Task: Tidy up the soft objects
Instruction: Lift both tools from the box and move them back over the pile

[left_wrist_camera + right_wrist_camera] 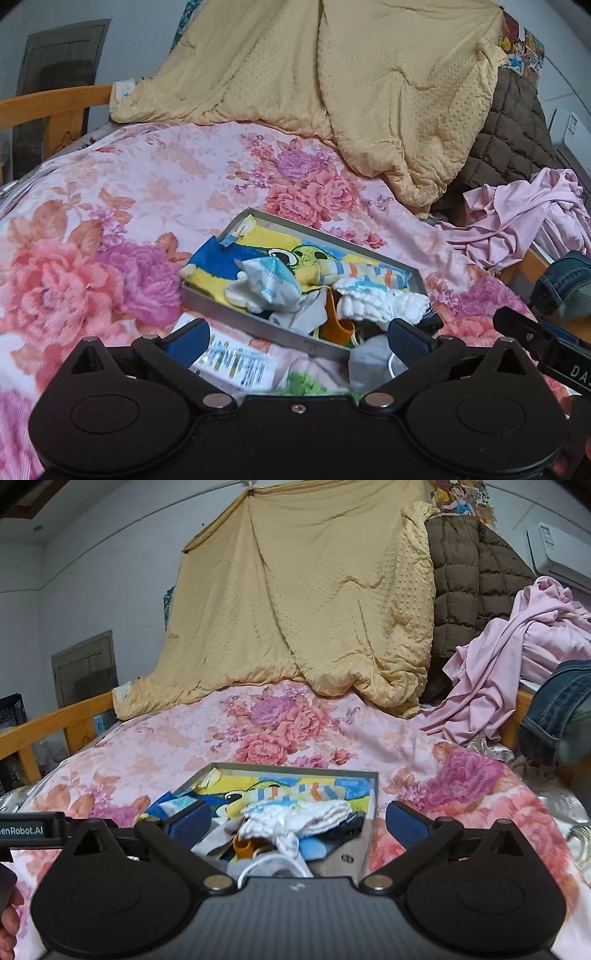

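A shallow grey box (258, 325) lies on the floral bedspread (110, 221), filled with small soft items: a yellow and blue cartoon cloth (266, 247), a white and blue sock (269, 284), a striped sock (362, 275) and a white frilly piece (380, 301). My left gripper (299, 341) is open and empty at the box's near edge. In the right wrist view the box (371, 805) lies straight ahead and the white frilly piece (306, 818) sits between the fingers of my open, empty right gripper (297, 825).
A yellow quilt (332, 85) hangs at the back of the bed. A brown quilted coat (517, 136), pink garments (524, 218) and jeans (557, 709) pile at the right. A wooden rail (48, 103) runs along the left. A printed packet (236, 365) lies under the left gripper.
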Demonstrator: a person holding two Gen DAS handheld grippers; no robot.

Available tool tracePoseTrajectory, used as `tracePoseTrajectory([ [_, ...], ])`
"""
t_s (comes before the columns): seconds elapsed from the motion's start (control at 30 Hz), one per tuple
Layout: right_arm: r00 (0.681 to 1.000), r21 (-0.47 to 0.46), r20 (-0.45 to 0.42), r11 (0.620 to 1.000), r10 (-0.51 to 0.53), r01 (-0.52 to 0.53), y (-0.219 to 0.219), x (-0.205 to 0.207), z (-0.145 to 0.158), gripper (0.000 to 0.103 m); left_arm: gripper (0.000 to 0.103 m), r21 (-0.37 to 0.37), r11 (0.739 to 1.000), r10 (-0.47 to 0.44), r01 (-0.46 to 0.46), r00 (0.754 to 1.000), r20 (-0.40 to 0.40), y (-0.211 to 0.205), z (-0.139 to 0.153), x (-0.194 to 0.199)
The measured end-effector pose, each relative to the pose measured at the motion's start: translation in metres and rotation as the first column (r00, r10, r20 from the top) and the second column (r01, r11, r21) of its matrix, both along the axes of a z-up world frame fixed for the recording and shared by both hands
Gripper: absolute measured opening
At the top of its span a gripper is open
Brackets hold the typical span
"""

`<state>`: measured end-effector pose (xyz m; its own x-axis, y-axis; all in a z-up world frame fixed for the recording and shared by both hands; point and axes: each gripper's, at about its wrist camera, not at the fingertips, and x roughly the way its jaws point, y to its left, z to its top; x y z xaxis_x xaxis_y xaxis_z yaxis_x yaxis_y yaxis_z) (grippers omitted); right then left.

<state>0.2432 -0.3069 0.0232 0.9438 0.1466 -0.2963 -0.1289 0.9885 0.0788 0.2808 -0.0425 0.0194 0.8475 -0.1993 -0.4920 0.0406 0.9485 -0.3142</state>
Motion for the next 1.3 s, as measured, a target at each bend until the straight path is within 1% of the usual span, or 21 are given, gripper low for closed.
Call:
tracePoseTrajectory([
  [0.1,1.000,-0.001,0.006,1.000,0.006,-0.006,0.001,-0.019,0.001,0.103,0.102,-0.014,1.000,0.016,-0.016,1.000,0.009,0.003,-0.005,-0.019],
  [0.2,1.000,-0.005,0.012,1.000,0.011,-0.011,0.004,-0.038,0.000,0.103,0.102,-0.005,1.000,0.014,-0.014,1.000,0.022,0.001,-0.009,-0.037],
  [0.3,1.000,-0.002,0.000,1.000,0.019,-0.019,0.010,-0.056,-0.002,0.103,0.102,0.005,1.000,0.004,-0.004,0.999,0.042,0.001,-0.012,-0.056],
  [0.53,0.999,-0.003,-0.026,0.999,0.032,-0.032,0.022,-0.093,-0.008,0.103,0.102,-0.001,1.000,0.006,-0.006,0.995,0.099,0.003,-0.008,-0.093],
  [0.73,0.998,0.015,-0.058,1.000,0.017,-0.016,0.029,-0.117,-0.012,0.103,0.102,0.045,0.999,0.002,-0.008,0.991,0.134,0.005,-0.004,-0.122],
  [0.87,0.996,0.030,-0.085,1.000,-0.003,0.006,0.030,-0.127,-0.016,0.103,0.102,0.108,0.994,-0.005,-0.015,0.984,0.177,0.002,-0.002,-0.149],
  [0.93,0.995,0.038,-0.095,0.999,-0.016,0.020,0.028,-0.132,-0.018,0.103,0.102,0.121,0.993,-0.008,-0.013,0.985,0.174,0.002,-0.003,-0.157],
  [1.17,0.990,0.038,-0.131,0.998,-0.043,0.048,0.027,-0.141,-0.024,0.103,0.102,0.103,0.994,0.014,-0.030,0.988,0.154,0.013,-0.013,-0.173],
  [1.3,0.984,0.024,-0.170,0.998,-0.045,0.049,0.030,-0.141,-0.029,0.103,0.102,0.098,0.994,0.024,-0.038,0.990,0.143,0.021,-0.020,-0.177],
])
